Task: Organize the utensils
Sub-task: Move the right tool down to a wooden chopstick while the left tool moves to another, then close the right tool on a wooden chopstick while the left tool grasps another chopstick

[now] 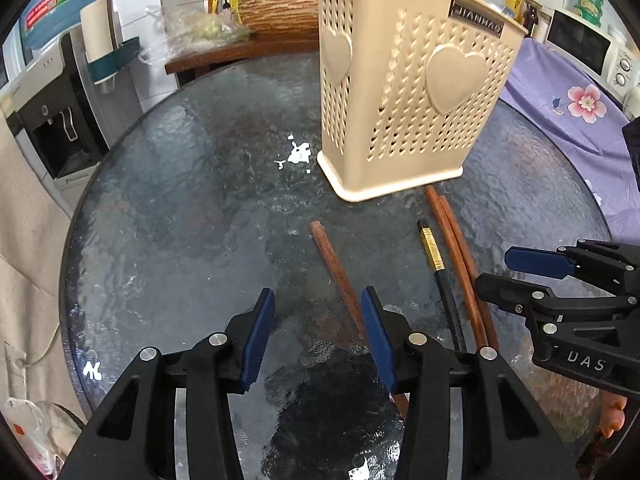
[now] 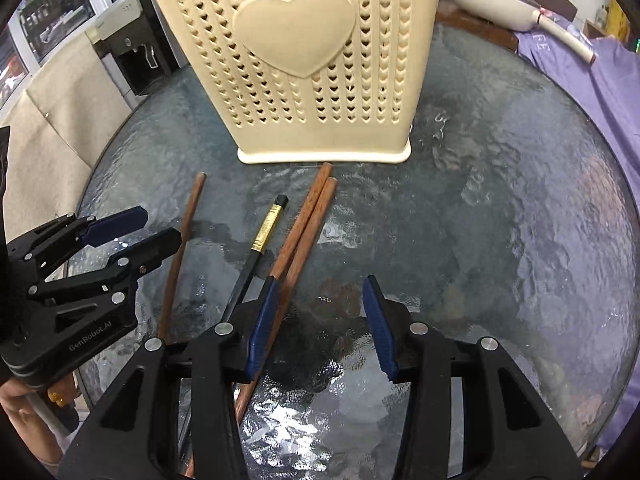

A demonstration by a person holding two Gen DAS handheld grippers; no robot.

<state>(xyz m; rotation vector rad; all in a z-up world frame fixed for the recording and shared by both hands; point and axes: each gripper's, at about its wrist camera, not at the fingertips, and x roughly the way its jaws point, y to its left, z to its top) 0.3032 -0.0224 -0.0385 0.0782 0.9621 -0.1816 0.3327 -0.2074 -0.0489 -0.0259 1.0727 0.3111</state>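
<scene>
- Left wrist view: left gripper (image 1: pixel 318 334) fingers apart, nothing clamped. A single brown chopstick (image 1: pixel 334 266) lies on the glass worktop (image 1: pixel 180 220), long axis running toward the beige holder (image 1: pixel 404 92); its near end is hidden under the right finger. The black chopstick (image 1: pixel 434 264) and brown pair (image 1: pixel 460 248) are cut off behind the gripper body.
- Right wrist view: right gripper (image 2: pixel 320 322) fingers apart, empty. The brown pair passes under the left finger (image 2: pixel 262 324), far tips just short of the holder's base. Near ends hidden.
</scene>
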